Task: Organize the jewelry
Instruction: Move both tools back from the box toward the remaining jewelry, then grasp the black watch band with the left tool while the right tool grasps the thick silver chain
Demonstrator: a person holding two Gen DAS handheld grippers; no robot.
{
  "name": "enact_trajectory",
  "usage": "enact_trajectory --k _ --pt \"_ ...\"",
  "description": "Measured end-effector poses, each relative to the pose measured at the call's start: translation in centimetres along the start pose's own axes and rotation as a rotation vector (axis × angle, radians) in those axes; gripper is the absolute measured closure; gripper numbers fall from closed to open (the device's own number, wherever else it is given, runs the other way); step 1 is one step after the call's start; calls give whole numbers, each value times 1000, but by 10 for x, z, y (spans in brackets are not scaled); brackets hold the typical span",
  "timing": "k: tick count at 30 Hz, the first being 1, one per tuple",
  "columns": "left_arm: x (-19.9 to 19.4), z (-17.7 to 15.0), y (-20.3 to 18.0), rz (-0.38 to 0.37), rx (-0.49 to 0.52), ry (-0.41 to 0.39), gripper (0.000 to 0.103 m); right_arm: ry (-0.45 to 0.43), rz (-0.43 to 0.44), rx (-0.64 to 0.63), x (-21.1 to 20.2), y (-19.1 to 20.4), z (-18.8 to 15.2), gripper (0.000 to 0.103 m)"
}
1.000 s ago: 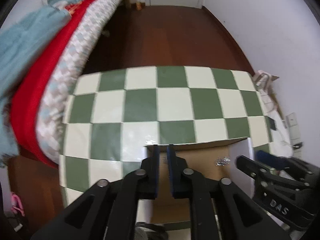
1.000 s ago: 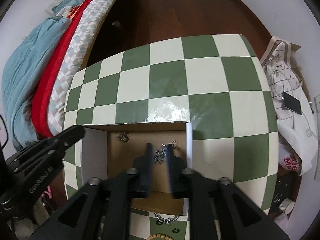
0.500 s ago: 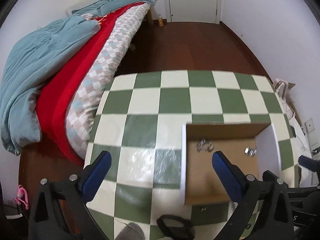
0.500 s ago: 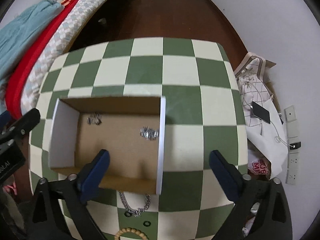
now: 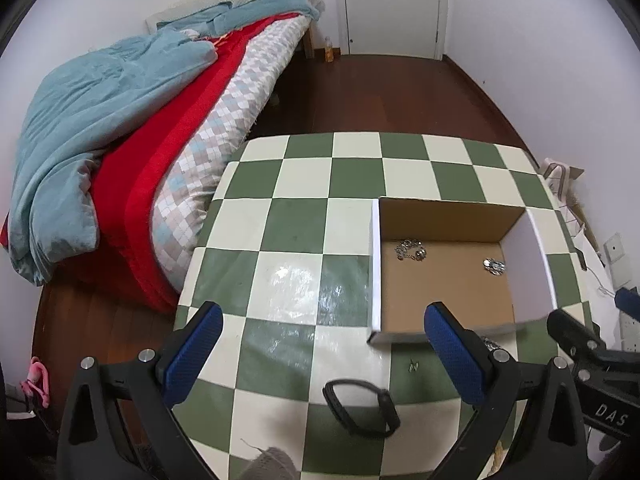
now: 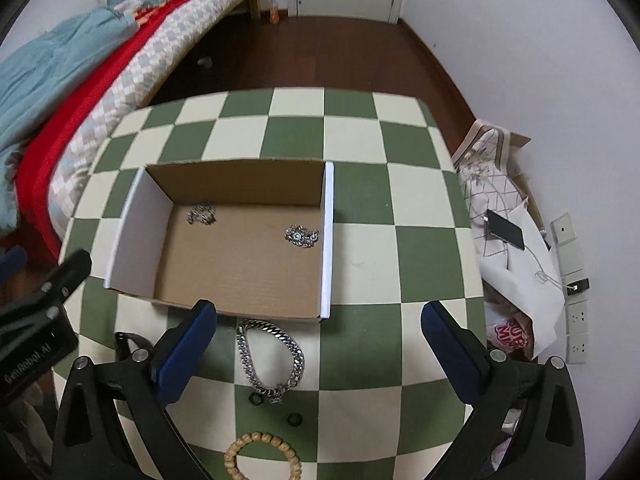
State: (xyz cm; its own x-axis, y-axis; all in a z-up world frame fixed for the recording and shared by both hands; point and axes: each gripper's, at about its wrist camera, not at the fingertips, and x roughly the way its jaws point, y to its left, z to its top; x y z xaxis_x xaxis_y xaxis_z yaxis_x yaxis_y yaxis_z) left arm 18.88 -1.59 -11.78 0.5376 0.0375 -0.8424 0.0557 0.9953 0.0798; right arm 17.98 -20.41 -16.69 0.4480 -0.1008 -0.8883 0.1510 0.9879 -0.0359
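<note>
An open cardboard box [image 6: 326,240] [image 5: 375,264] stands on the green and white checkered table [image 6: 400,240] [image 5: 280,240]. Two small silver pieces lie on its floor, one at the back left [image 6: 201,213] [image 5: 410,248] and one by the right wall [image 6: 301,235] [image 5: 494,266]. A silver chain bracelet [image 6: 272,356], a wooden bead bracelet [image 6: 262,454] and two small dark rings [image 6: 294,419] lie in front of the box. A black band [image 5: 360,406] lies near my left gripper [image 5: 324,354]. Both it and my right gripper [image 6: 320,346] are open, empty and above the table's near edge.
A bed with blue, red and checked blankets [image 5: 120,140] stands left of the table. A bag, papers and a phone [image 6: 504,232] lie on the floor at the right by wall sockets. Wooden floor and a white door [image 5: 392,8] lie beyond.
Both grippers went from shut over the box to wide open and pulled back and up. The second silver piece now lies in the box by its right wall.
</note>
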Motion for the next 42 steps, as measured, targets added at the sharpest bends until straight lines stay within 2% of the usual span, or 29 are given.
enact_trajectory --k 12,16,19,21,25,27,29,31,32,37,40,42 --pt "-65 -18 11 -9 -5 -119 0 -133 -35 7 -64 5 -24 0" --pt "-83 -25 16 -13 -9 -144 0 -175 -19 24 -89 6 -34 0" --pt "-90 -34 20 11 -13 -161 0 -190 5 45 -103 4 -43 0" --pt "-90 -45 21 64 2 -173 0 -179 25 61 -105 2 -52 0" --pt "-73 -64 25 162 26 -160 0 -118 47 86 -84 -6 -71 0" --pt "-57 -75 29 193 22 -126 0 -64 67 102 -61 -11 -83 5" --pt "-42 -82 34 210 11 -89 0 -19 88 115 -39 -14 -91 24" --pt "-26 -88 38 228 1 -51 0 26 117 133 -15 -17 -97 33" --pt "-18 -90 39 235 0 -34 0 46 135 146 -1 -18 -99 34" --pt "9 -93 43 270 -5 12 0 83 119 141 47 -10 -94 35" --pt "20 -92 44 267 -10 41 0 110 108 130 72 -4 -87 42" --pt "25 -91 44 257 -17 55 0 87 78 96 79 2 -83 45"
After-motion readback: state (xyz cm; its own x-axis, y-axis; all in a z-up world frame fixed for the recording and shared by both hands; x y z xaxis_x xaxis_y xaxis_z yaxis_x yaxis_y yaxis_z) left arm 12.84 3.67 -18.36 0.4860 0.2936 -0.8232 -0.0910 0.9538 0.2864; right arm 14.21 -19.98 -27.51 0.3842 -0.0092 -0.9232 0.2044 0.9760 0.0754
